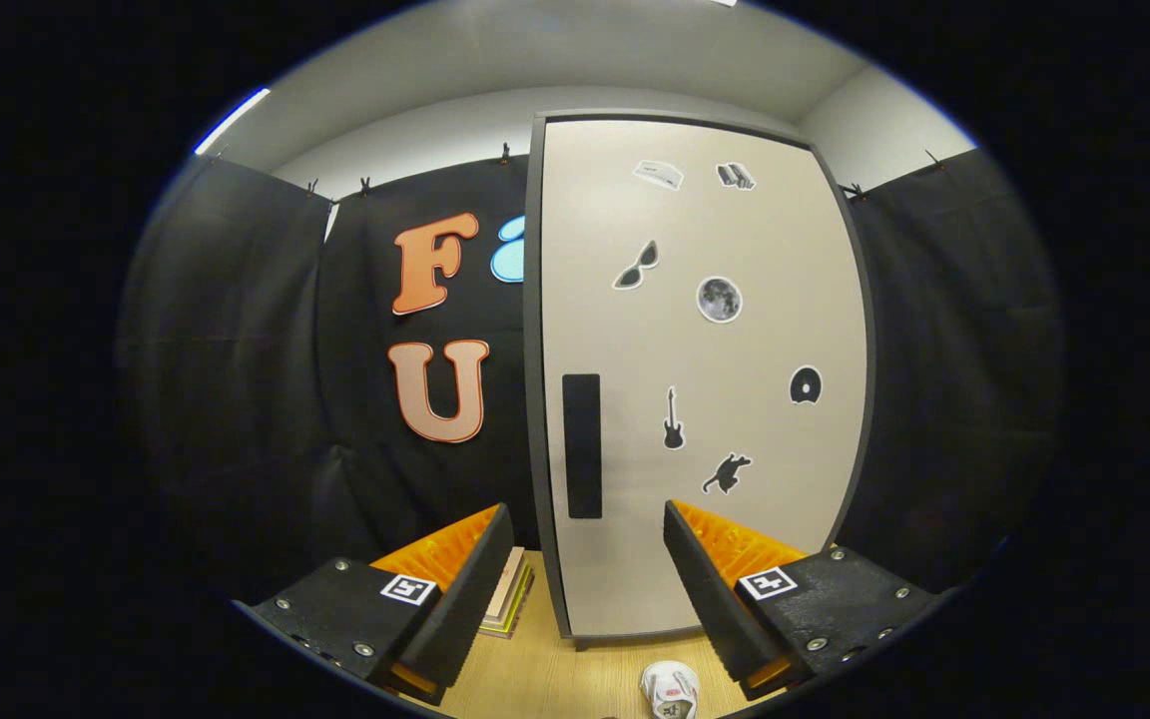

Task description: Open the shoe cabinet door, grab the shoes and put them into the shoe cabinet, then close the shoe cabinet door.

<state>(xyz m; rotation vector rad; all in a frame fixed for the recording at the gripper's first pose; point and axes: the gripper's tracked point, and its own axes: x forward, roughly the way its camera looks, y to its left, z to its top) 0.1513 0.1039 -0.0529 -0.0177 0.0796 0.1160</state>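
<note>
Facing the closed cabinet (705,379), the gripper (587,544) hangs with its fingers wide apart and empty, the door's dark handle (582,445) just beyond them. A shoe (670,690) lies on the floor (555,679) between the fingers, before the cabinet's front edge.
</note>
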